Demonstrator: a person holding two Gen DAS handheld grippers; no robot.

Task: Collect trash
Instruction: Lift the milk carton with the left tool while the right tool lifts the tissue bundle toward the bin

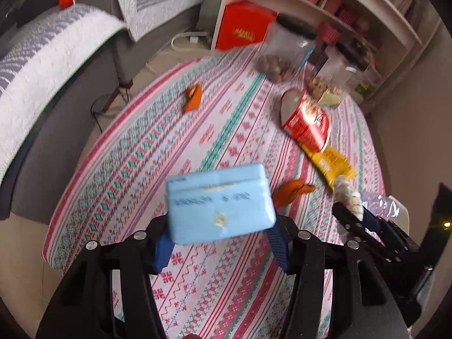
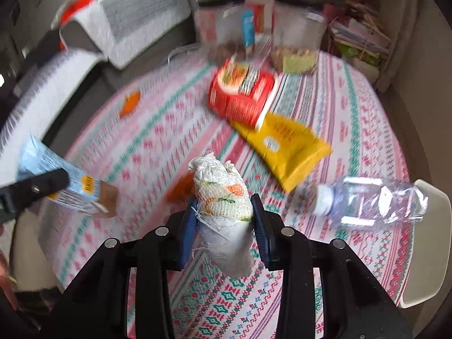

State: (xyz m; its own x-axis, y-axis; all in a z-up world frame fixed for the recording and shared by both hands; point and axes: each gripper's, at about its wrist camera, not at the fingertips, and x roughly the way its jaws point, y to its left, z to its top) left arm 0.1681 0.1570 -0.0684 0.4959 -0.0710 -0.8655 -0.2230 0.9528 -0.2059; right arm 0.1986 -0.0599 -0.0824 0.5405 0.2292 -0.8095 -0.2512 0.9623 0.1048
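The left gripper has its jaws clamped on a blue carton, lifted above the worktop. The right gripper has its jaws closed on a crumpled wad, which stands up between them, clear of the cloth.

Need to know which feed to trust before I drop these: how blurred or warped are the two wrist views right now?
Left wrist: mild motion blur, blue carton print smeared, glare on the red pack, table edge bowed by fisheye. Right wrist: heavier smear across the far table and jars, but the crumpled napkin stays fairly sharp.
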